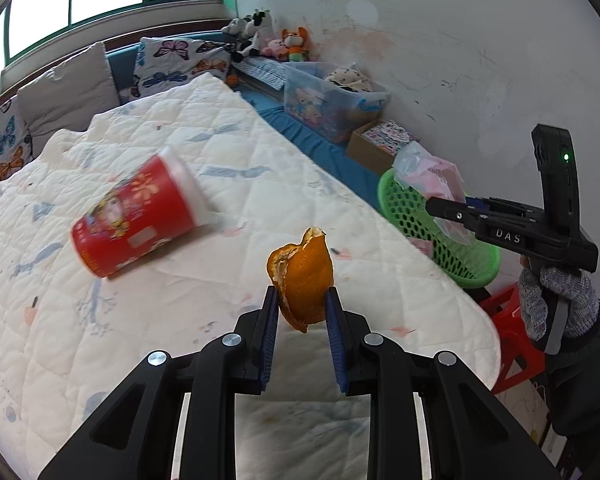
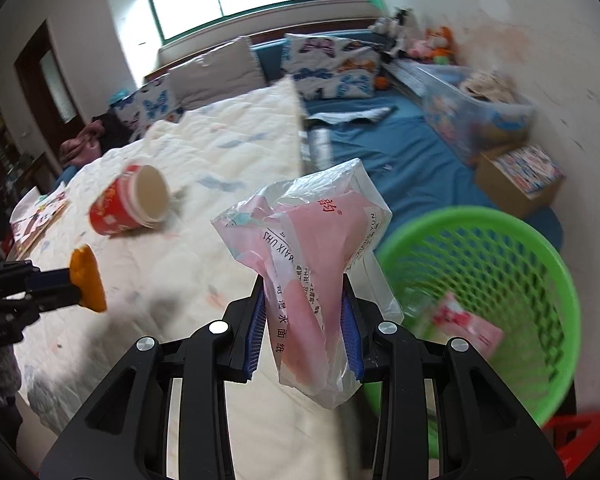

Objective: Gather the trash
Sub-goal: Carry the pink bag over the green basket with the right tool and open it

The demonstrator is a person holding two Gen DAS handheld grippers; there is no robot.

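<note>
My left gripper (image 1: pixel 302 294) is shut on an orange peel (image 1: pixel 303 276) and holds it above the white quilt (image 1: pixel 220 152); the peel also shows in the right wrist view (image 2: pixel 87 278). My right gripper (image 2: pixel 303 286) is shut on a pink and clear plastic tissue wrapper (image 2: pixel 312 240), held just left of the green mesh basket (image 2: pixel 540 320). In the left wrist view the wrapper (image 1: pixel 428 172) hangs over the basket (image 1: pixel 416 216). A red paper cup (image 1: pixel 140 216) lies on its side on the quilt, also seen in the right wrist view (image 2: pixel 128 204).
The basket holds a pink packet (image 2: pixel 464 328). A red stool (image 1: pixel 508 332) stands under the basket. A cardboard box (image 2: pixel 520 180) and a clear storage bin (image 2: pixel 472 120) sit on the blue sheet by the wall. Pillows and plush toys (image 1: pixel 292 44) are at the far end.
</note>
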